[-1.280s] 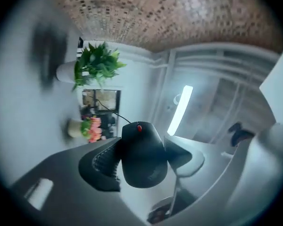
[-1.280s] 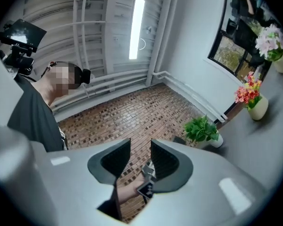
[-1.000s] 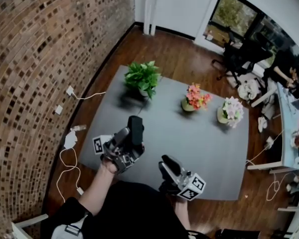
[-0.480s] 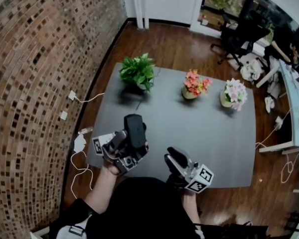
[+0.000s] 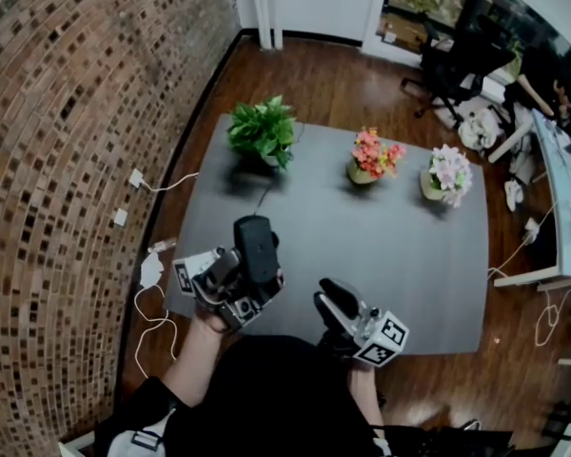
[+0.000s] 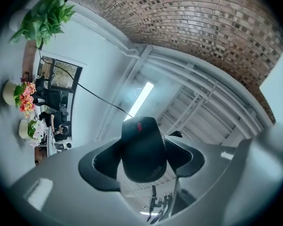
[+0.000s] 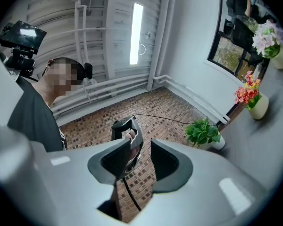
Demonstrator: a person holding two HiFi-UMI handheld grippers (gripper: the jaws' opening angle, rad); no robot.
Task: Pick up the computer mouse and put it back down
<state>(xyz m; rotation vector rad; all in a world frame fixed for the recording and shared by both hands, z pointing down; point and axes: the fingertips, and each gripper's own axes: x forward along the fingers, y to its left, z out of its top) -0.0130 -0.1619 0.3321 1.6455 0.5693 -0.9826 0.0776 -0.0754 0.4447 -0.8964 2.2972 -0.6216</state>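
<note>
A black computer mouse [image 5: 257, 243] with a red mark on its wheel [image 6: 143, 145] is held up off the grey table [image 5: 409, 255]. My left gripper [image 5: 254, 258] is shut on it, one pad pressing each side, and points steeply upward toward the ceiling [image 6: 144, 160]. The mouse's thin black cable [image 6: 94, 95] trails back toward the green plant. My right gripper [image 5: 326, 295] hovers over the table's near edge, to the right of the left one. Its jaws stand a little apart with nothing between them [image 7: 140, 157].
Three pots stand along the table's far side: a green plant [image 5: 262, 129], orange-pink flowers [image 5: 373, 155] and pale pink flowers [image 5: 445, 171]. A brick wall [image 5: 67, 160] runs along the left, with chargers and cables [image 5: 152, 269] on the floor. Office chairs [image 5: 452, 55] stand beyond.
My left gripper has risen a little with the mouse and tipped further upward. The right gripper has stayed where it was.
</note>
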